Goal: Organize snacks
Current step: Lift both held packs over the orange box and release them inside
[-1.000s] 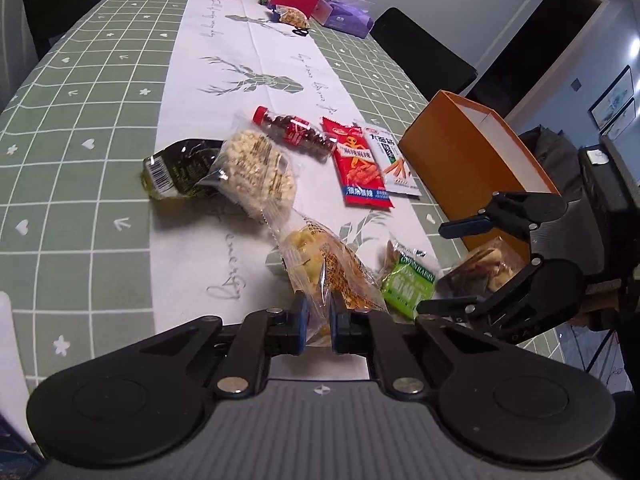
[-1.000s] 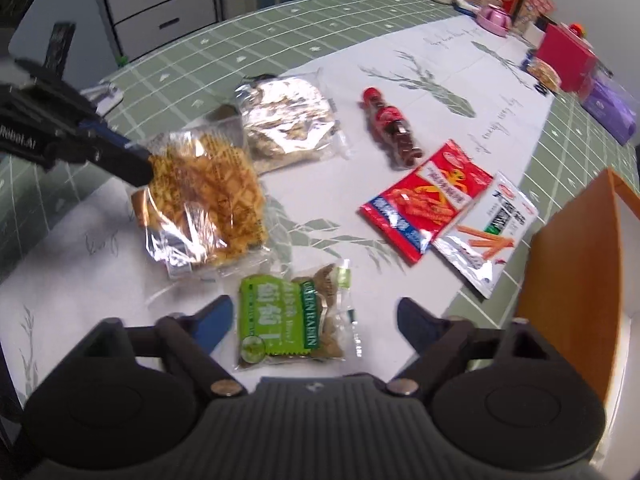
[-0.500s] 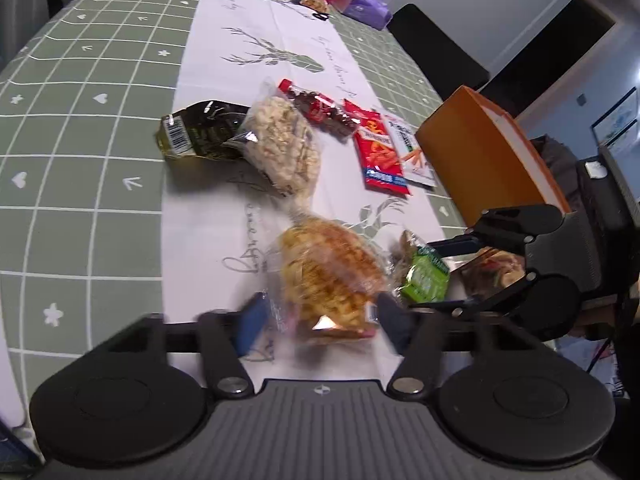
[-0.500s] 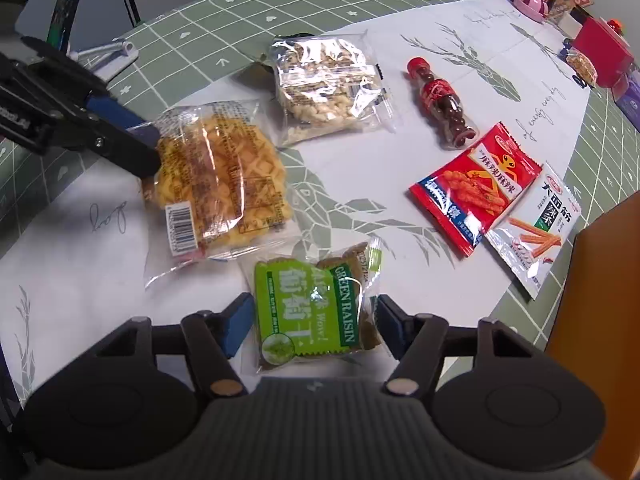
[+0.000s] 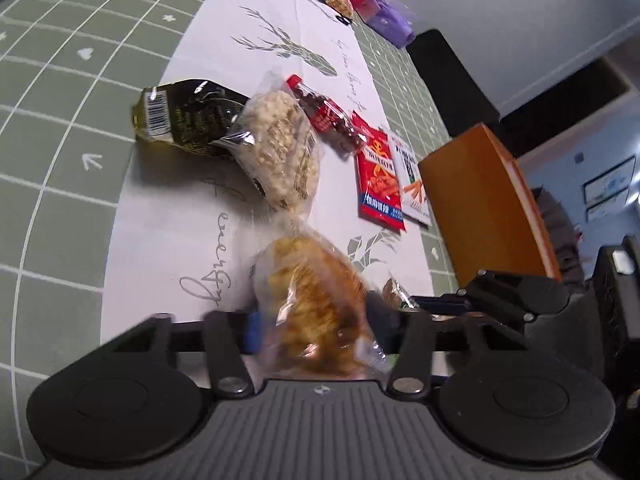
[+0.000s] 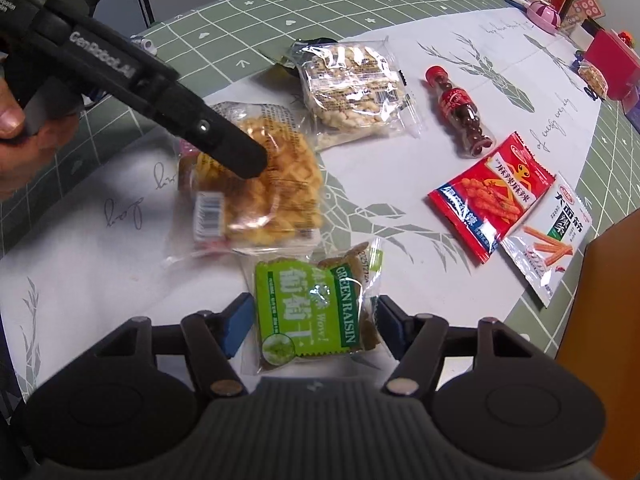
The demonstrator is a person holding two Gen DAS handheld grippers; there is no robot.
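Both grippers spread wide on the table runner (image 6: 472, 92): left gripper (image 5: 316, 326) straddles the waffle bag (image 5: 316, 300), right gripper (image 6: 310, 324) brackets the green raisin pack (image 6: 308, 312), orange box (image 5: 484, 200) at two o'clock.

The snacks lie along the table runner (image 6: 460, 80) on the table (image 6: 304, 4). Seen from the right wrist view, the raisin packet (image 6: 308, 316) lies nearest, between the right gripper's (image 6: 310, 326) spread fingers. Just behind it sits the waffle-biscuit bag (image 6: 272, 196), flanked by the left gripper (image 5: 316, 330). Behind that lies the puffed-rice cake pack (image 6: 352, 88). Right of it come the candy bottle (image 6: 460, 110), then the chilli-strip packet (image 6: 490, 196) and the stick-snack packet (image 6: 548, 240), side by side. The box (image 5: 484, 204) stands at the far right.
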